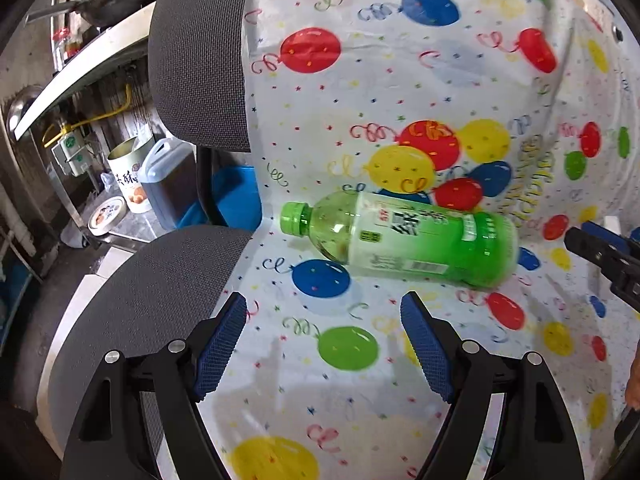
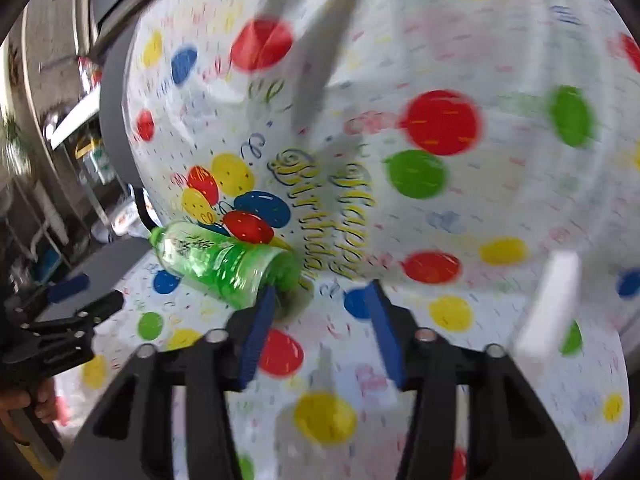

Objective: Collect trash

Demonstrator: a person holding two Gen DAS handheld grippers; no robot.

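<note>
A green plastic tea bottle (image 1: 404,238) lies on its side on the balloon-print tablecloth (image 1: 400,92), cap pointing left. My left gripper (image 1: 324,316) is open and empty, just short of the bottle. The right gripper shows at the right edge of the left wrist view (image 1: 600,252). In the blurred right wrist view the bottle (image 2: 228,264) lies just ahead and left of my right gripper (image 2: 320,300), which is open and empty; its left finger (image 2: 260,320) is close to the bottle's base. The left gripper (image 2: 68,312) shows at the left there.
A black mesh chair, with backrest (image 1: 200,48) and seat (image 1: 160,280), stands at the table's left edge. Behind it on the floor are a blue bin (image 1: 236,196), an oil jug (image 1: 168,180) and a tin (image 1: 128,176). A white object (image 2: 548,304) lies on the cloth at the right.
</note>
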